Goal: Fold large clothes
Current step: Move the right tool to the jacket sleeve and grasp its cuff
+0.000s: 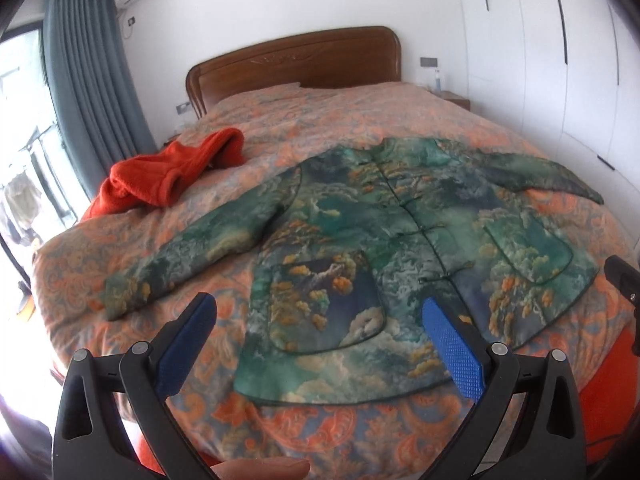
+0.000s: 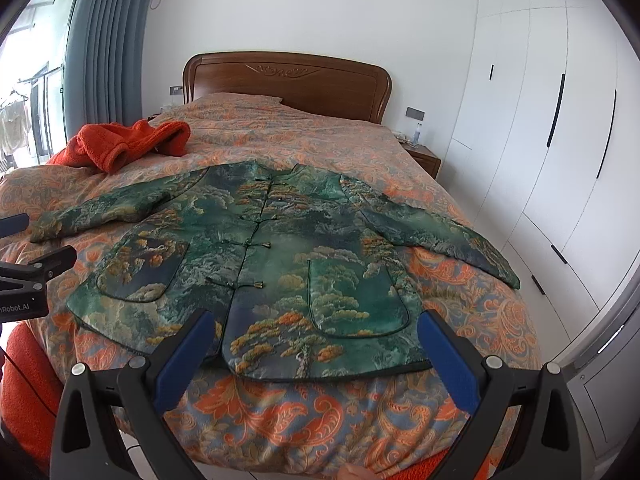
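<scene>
A green patterned jacket [image 1: 384, 248] with knot buttons lies flat, front up, on the bed, both sleeves spread out; it also shows in the right wrist view [image 2: 280, 264]. My left gripper [image 1: 320, 320] is open and empty, hovering above the jacket's lower left hem and pocket. My right gripper [image 2: 316, 332] is open and empty, above the lower right hem. The left gripper's body shows at the left edge of the right wrist view [image 2: 28, 276]; the right gripper's tip shows at the right edge of the left wrist view [image 1: 624, 280].
The bed has an orange paisley quilt [image 2: 320, 412] and a wooden headboard [image 2: 288, 80]. A red fleece garment [image 2: 128, 140] lies bunched at the far left of the bed. White wardrobes [image 2: 540, 140] line the right; a nightstand [image 2: 420, 156] and grey curtain [image 2: 104, 40] stand behind.
</scene>
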`<state>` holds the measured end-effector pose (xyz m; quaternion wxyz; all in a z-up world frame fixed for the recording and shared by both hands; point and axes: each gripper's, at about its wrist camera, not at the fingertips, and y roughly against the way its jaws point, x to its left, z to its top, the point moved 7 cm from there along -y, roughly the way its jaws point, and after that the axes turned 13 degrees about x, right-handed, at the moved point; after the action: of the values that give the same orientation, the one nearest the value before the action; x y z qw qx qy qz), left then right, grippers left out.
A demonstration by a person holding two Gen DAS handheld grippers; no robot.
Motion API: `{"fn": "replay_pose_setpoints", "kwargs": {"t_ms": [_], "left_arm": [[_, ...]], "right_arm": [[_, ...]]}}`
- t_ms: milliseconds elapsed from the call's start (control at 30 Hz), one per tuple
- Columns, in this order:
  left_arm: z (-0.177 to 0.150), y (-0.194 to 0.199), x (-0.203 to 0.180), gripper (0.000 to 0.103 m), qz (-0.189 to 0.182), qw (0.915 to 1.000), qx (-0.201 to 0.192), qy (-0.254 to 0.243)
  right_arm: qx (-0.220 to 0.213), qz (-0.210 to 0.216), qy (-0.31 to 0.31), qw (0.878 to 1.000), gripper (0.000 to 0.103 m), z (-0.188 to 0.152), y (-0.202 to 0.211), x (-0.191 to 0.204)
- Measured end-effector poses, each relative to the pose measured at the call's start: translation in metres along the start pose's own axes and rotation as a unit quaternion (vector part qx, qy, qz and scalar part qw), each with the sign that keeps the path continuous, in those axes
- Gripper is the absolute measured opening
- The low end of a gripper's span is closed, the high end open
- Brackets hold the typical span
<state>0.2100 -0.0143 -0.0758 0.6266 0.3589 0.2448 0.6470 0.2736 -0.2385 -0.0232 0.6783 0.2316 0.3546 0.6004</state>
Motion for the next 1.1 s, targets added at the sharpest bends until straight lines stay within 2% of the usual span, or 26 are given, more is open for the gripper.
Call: {"fn": "replay_pose_setpoints", "kwargs": {"t_ms": [233, 367, 467, 533, 567, 633, 767, 867, 933, 1033, 1100], "left_arm": [[0.027, -0.014, -0.004, 0.103, 0.003, 0.9999, -0.01, 0.003], [0.035, -0.037, -0.006, 0.103, 0.0, 0.9999, 0.014, 0.009], [0.035, -0.056, -0.006, 0.103, -0.007, 0.999, 0.04, 0.02], [0.032, -0.067, -0.006, 0.103, -0.01, 0.9981, 0.055, 0.025], [0.03, -0.072, -0.006, 0.103, -0.01, 0.9977, 0.061, 0.027], [0.027, -0.08, -0.006, 0.103, -0.007, 0.9971, 0.07, 0.027], [0.027, -0.09, -0.008, 0.103, -0.003, 0.9966, 0.079, 0.024], [0.03, -0.096, -0.01, 0.103, -0.013, 0.9961, 0.083, 0.029], [0.032, -0.098, -0.011, 0.103, -0.017, 0.9959, 0.083, 0.032], [0.03, -0.101, -0.012, 0.103, -0.016, 0.9956, 0.087, 0.033], [0.026, -0.106, -0.013, 0.103, -0.015, 0.9951, 0.092, 0.031]], "right_arm": [[-0.006, 0.009, -0.002, 1.0, 0.103, 0.029, -0.027, -0.011], [-0.01, 0.042, -0.009, 0.999, 0.103, 0.043, -0.051, -0.025], [-0.002, 0.033, -0.01, 0.999, 0.103, 0.054, -0.081, -0.05], [0.032, 0.031, -0.011, 0.999, 0.103, 0.055, -0.111, -0.068], [0.048, 0.027, -0.017, 0.998, 0.103, 0.055, -0.125, -0.08], [0.052, 0.009, -0.04, 0.998, 0.103, 0.056, -0.144, -0.108], [0.069, 0.015, -0.12, 0.99, 0.103, 0.062, -0.176, -0.177], [0.063, -0.029, -0.155, 0.986, 0.103, 0.07, -0.195, -0.228], [0.064, -0.041, -0.178, 0.981, 0.103, 0.074, -0.209, -0.261], [0.071, -0.01, -0.24, 0.968, 0.103, 0.074, -0.234, -0.313], [0.078, 0.018, -0.297, 0.952, 0.103, 0.068, -0.249, -0.347]]}}
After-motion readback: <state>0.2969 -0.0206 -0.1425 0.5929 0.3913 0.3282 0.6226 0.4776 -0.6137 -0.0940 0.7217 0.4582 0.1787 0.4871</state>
